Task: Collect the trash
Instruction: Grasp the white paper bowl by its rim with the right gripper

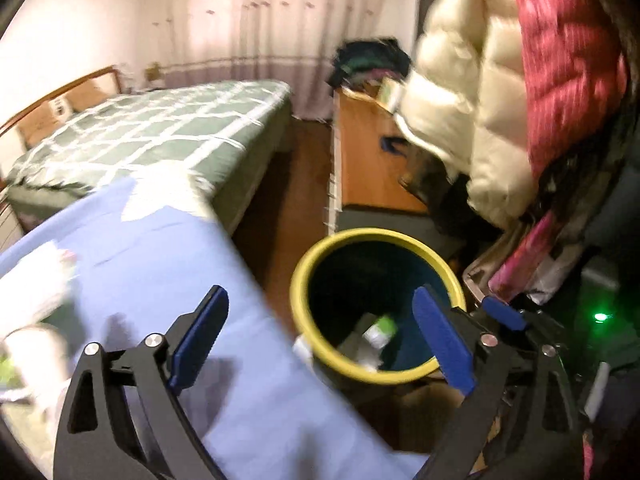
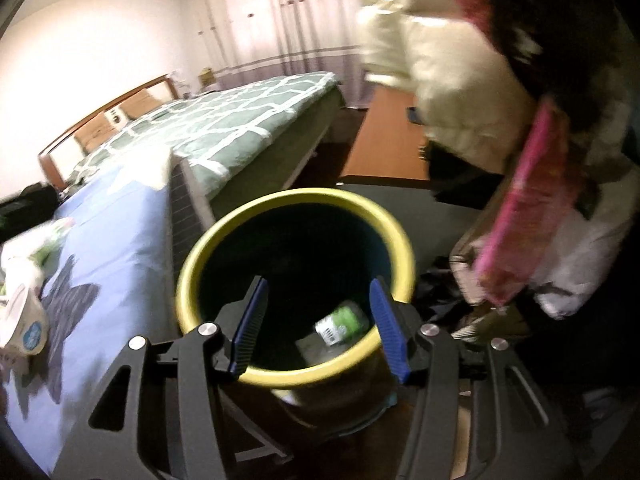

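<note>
A dark bin with a yellow rim (image 1: 298, 280) (image 2: 192, 256) stands on the floor beside a blue-covered table (image 1: 168, 264) (image 2: 120, 232). A green-labelled wrapper (image 1: 380, 330) (image 2: 342, 322) lies inside it. My left gripper (image 1: 320, 340) is open and empty, spanning the table edge and the bin. My right gripper (image 2: 320, 320) is open and empty, right above the bin mouth; its tip shows in the left wrist view (image 1: 502, 312). White and green trash (image 1: 36, 292) (image 2: 36, 248) and a paper cup (image 2: 26, 326) lie on the table's left.
A bed with a green checked cover (image 1: 160, 132) (image 2: 240, 120) stands behind. A wooden desk (image 1: 368, 160) (image 2: 388, 140) is at the back right. Cream and red puffy jackets (image 1: 480, 92) (image 2: 460, 92) hang at the right, above piled bags.
</note>
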